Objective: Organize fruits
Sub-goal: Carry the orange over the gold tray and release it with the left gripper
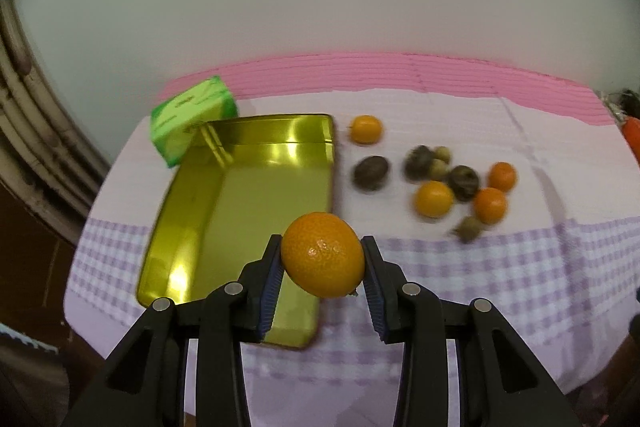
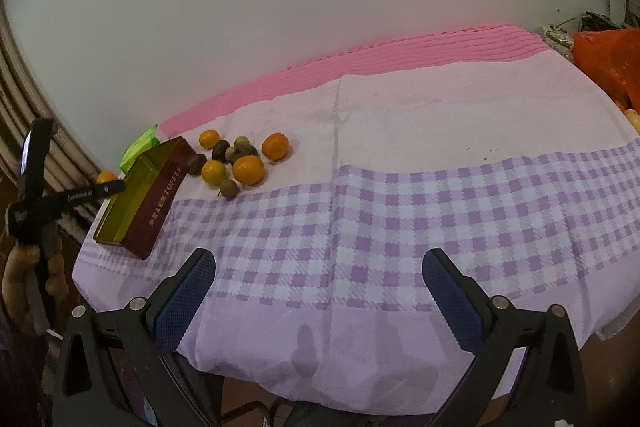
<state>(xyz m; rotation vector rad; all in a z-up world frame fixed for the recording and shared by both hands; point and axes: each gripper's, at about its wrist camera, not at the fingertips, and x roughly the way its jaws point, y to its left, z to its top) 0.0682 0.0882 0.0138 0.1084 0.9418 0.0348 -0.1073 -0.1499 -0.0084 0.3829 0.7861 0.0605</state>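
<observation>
Orange (image 1: 323,254) clamped in left tool (image 1: 323,267), above tin (image 1: 240,187)

I note a bright orange fruit (image 1: 323,254) in my left claw (image 1: 322,269), black arms with blue ribbed pads (image 1: 269,283), gold tin (image 1: 240,195) with maroon lettered side, green box (image 1: 188,115), cloth (image 2: 400,187) pale pink with lilac-and-white check band, pink striped edge, brown fruits (image 1: 370,173).

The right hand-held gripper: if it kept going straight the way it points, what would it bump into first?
Probably just the checked tablecloth. The right hand-held gripper is open and empty, aimed down at bare cloth; the fruit pile lies off to its left. Depth is uncertain.
</observation>
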